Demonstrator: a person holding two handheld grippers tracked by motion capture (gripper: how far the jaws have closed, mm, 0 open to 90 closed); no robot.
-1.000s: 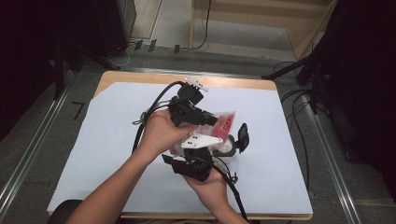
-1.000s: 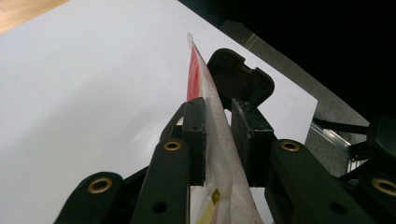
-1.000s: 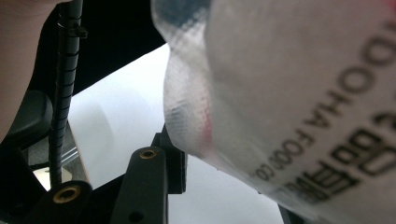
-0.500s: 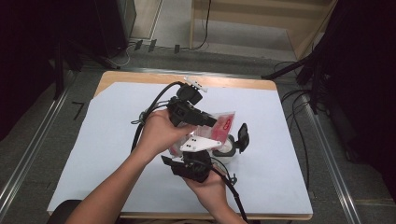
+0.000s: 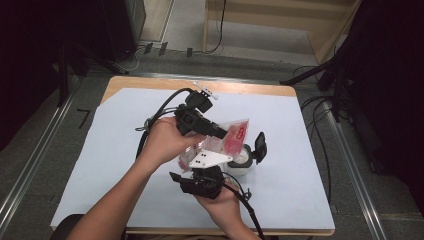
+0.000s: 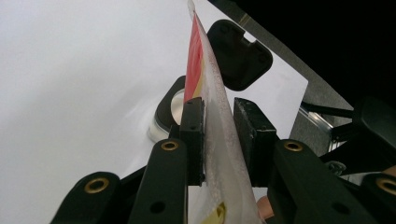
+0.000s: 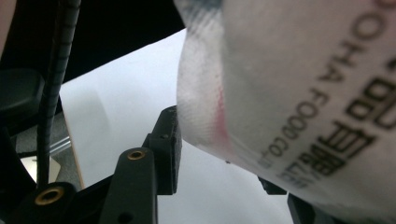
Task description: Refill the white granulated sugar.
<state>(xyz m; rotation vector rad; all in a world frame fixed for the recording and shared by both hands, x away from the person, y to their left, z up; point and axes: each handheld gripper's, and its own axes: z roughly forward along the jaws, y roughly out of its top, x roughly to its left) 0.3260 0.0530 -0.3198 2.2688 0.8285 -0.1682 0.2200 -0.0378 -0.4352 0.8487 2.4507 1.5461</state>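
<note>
Your left tool (image 5: 220,133) pinches the bag (image 5: 231,137) above the jar (image 5: 243,158) on the bench (image 5: 90,165). Your right tool (image 5: 202,165), below the bag, has just been opening, its jaws spread off the bag's bottom, so the left alone probably carries it.

The left gripper (image 5: 197,120), held above the worktop (image 5: 300,125), pointed toward the person's right, its fingers (image 6: 194,126) pinching a packet (image 5: 232,135). Just below it, the right gripper (image 5: 202,177) pointed up; its fingers (image 7: 166,140) had just been opening, the packet between them.
</note>
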